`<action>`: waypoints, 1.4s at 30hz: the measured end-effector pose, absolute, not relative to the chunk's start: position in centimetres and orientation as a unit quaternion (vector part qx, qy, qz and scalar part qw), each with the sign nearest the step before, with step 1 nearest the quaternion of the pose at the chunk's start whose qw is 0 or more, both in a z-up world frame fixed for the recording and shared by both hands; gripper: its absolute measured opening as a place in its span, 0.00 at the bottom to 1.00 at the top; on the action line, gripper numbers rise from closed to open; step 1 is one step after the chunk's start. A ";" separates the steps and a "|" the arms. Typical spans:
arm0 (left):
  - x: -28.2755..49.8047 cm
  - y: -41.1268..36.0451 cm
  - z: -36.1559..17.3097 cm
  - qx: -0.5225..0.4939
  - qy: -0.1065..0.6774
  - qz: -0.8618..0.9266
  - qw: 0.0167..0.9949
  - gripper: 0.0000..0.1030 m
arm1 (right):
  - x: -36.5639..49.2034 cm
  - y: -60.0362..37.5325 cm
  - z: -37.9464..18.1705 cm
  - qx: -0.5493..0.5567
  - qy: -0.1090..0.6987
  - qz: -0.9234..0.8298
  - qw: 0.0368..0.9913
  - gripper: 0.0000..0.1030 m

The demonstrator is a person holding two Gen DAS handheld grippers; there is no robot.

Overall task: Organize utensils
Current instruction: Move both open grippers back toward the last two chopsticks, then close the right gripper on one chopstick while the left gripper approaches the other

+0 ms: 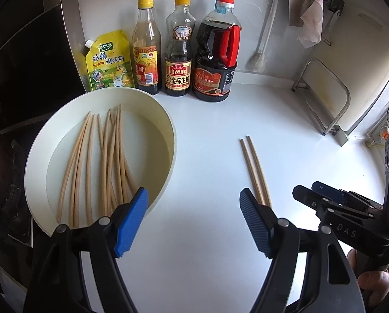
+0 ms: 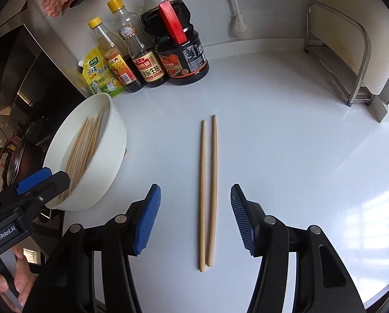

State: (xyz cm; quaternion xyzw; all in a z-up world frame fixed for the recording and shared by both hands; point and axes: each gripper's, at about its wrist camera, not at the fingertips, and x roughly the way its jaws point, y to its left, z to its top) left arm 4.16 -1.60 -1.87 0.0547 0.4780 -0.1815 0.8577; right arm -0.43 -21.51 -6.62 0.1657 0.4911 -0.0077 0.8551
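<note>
1. Nearest my right wrist camera, my right gripper [image 2: 195, 219] fills the bottom of the frame, its blue ribbed pads [image 2: 147, 221] standing apart with nothing pressed between them.
2. A pair of wooden chopsticks [image 2: 207, 190] lies on the white countertop [image 2: 286, 143] in the centre of that frame, running up and down, side by side. Their near ends lie in the gap between my pads, touching neither one.
3. In the left wrist view my left gripper [image 1: 193, 221] spans the bottom of the frame, jaws wide and empty over bare counter.
4. Its left pad [image 1: 131, 221] overlaps the near rim of the white bowl [image 1: 165, 120] in the picture; I cannot tell whether they touch.
5. The bowl sits at the left of the frame and holds a loose bundle of chopsticks [image 1: 100, 161], lying lengthwise and fanned out.
6. In that view the pair on the counter runs out from behind my right-hand pad, lower right of centre.
7. Behind the bowl, upper left of centre, stand a yellow seasoning pouch [image 1: 108, 62], a vinegar bottle [image 1: 146, 52], a soy sauce bottle [image 1: 178, 52] and a large dark jug with a red handle [image 1: 216, 52].
8. A metal rack [image 1: 325, 99] stands at the right.
9. A white brush [image 1: 262, 44] leans on the back wall.
</note>
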 end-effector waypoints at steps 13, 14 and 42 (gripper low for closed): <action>3.4 -2.2 -2.7 0.053 0.479 -0.173 0.859 0.69 | -0.6 -22.3 -8.1 0.150 0.495 -0.005 0.856 0.52; 3.3 -2.3 -2.8 0.053 0.479 -0.173 0.859 0.69 | -0.6 -22.4 -8.3 0.149 0.496 -0.005 0.855 0.52; 3.3 -5.2 -6.2 0.069 0.499 -0.168 0.847 0.69 | 1.0 -21.5 -14.5 0.073 0.518 -0.036 0.852 0.52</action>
